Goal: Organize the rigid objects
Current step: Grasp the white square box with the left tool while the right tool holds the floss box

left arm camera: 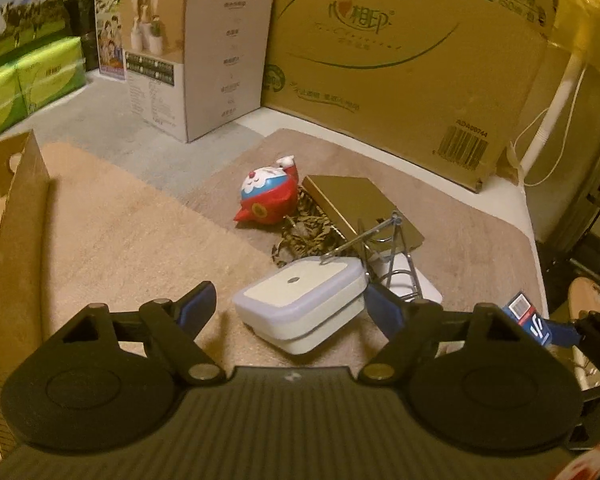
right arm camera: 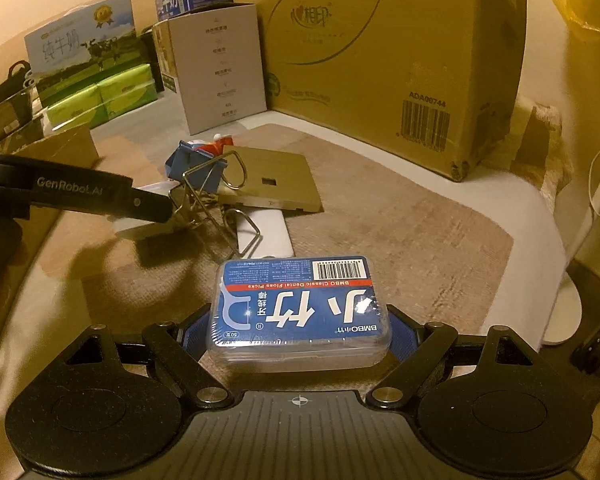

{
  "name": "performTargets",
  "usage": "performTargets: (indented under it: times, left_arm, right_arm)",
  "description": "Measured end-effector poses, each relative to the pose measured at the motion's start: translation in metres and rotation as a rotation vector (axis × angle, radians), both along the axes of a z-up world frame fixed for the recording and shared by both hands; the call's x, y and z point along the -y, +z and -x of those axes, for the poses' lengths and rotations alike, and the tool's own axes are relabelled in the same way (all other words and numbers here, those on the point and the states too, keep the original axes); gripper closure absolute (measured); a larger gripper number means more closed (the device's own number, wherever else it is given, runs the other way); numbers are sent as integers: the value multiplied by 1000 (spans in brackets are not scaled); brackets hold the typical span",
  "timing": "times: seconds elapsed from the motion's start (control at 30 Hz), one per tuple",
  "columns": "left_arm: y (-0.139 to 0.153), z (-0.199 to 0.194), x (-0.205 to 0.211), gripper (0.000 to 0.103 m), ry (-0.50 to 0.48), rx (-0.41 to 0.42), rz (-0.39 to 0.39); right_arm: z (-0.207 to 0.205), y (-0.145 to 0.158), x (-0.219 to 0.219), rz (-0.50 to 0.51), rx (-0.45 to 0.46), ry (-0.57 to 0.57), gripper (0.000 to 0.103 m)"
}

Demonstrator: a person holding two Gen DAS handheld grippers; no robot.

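A white lidded container (left arm camera: 300, 304) lies on the beige mat between the blue pads of my left gripper (left arm camera: 290, 310). The right pad (left arm camera: 382, 312) is at its side; the left pad (left arm camera: 198, 308) stands a little off it, so the gripper is open. My right gripper (right arm camera: 300, 332) is shut on a clear case of dental floss picks (right arm camera: 300, 312) with a blue label, also seen at the right edge as the floss case (left arm camera: 524, 314). The left gripper's black arm (right arm camera: 80, 196) reaches in from the left beside a blue binder clip (right arm camera: 190, 166).
Behind the container lie the clip's wire handles (left arm camera: 396, 248), a red and blue cartoon toy (left arm camera: 266, 196), a flat gold box (left arm camera: 360, 208) and shredded brown paper (left arm camera: 300, 234). An open cardboard box (left arm camera: 20, 220) stands at left. A large carton (left arm camera: 400, 60) and a white box (left arm camera: 204, 52) close the back.
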State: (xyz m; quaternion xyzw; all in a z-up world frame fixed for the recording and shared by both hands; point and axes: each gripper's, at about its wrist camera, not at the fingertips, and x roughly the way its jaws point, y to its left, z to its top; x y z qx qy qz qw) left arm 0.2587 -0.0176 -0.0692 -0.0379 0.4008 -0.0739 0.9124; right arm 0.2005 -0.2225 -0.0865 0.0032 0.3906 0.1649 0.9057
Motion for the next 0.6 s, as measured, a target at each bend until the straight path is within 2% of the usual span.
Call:
performTargets:
  times: [0.33,0.6]
  left_arm:
    - [-12,-3,7,27,47,-2,9]
    - [-5,9,3,28,48,-4,-14]
  right_arm:
    - [-2,0,5,-2,7,-10,18]
    - [3,5,2,-6,12,1,18]
